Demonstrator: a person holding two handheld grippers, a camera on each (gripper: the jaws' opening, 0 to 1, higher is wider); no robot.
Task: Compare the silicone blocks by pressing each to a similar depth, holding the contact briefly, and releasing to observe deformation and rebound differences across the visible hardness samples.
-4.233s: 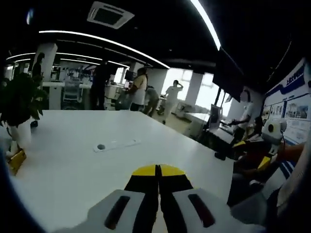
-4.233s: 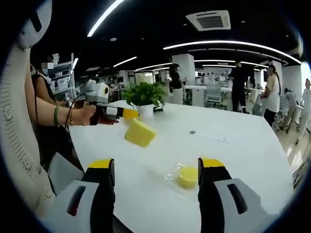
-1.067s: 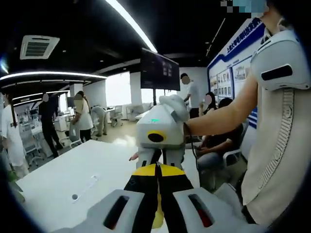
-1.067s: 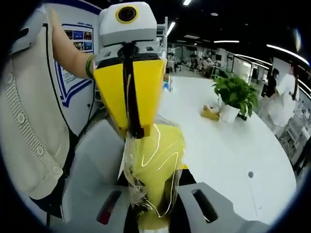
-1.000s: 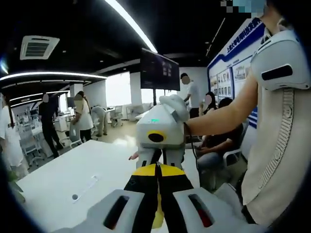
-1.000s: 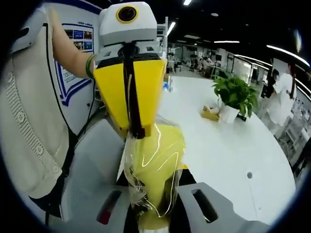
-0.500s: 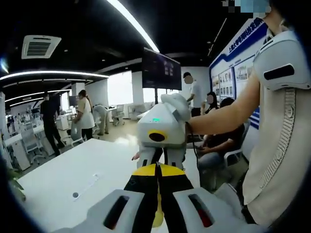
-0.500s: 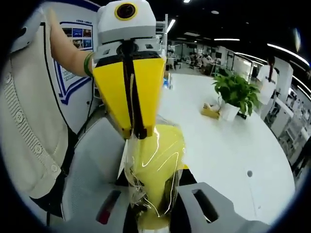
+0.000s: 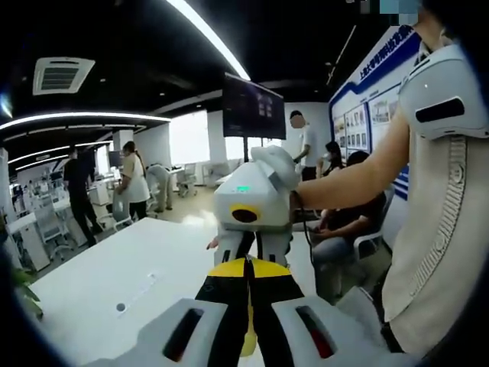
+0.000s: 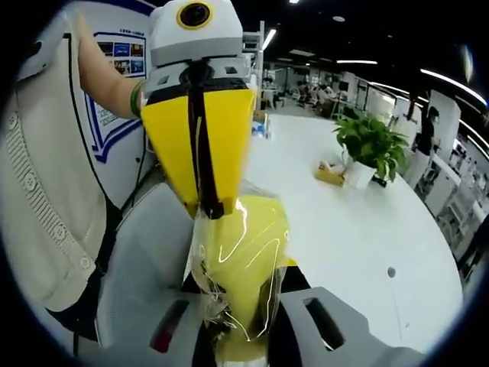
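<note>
Right gripper view, nearest first: the right gripper (image 10: 238,325) has its jaws closed on the lower end of a yellow silicone block (image 10: 246,256) sealed in a clear plastic bag (image 10: 208,267); the block is carried in the air, above the table (image 10: 344,222) and close to the person's torso; directly beyond it, the left gripper (image 10: 205,205) points back toward the camera with its jaws drawn together on the bag's upper edge; whether they bite the block itself or the film alone cannot be told.

Left gripper view: the left gripper's own jaws meet with no gap showing, a sliver of yellow hanging just below their tips; the right gripper's body (image 9: 250,200) faces it close in front.

Change over the last second: slight; both grippers have stayed clamped on the bagged block, with only a small drift of the hands against the background; four seconds ago the block lay on the table and the right jaws stood wide apart.

Judgement: the sample is lifted and gripped at both ends, seemingly for unbagging; no comparative press is under way.

Further off: a potted plant (image 10: 368,149) stands on the table; people stand in the office behind.
</note>
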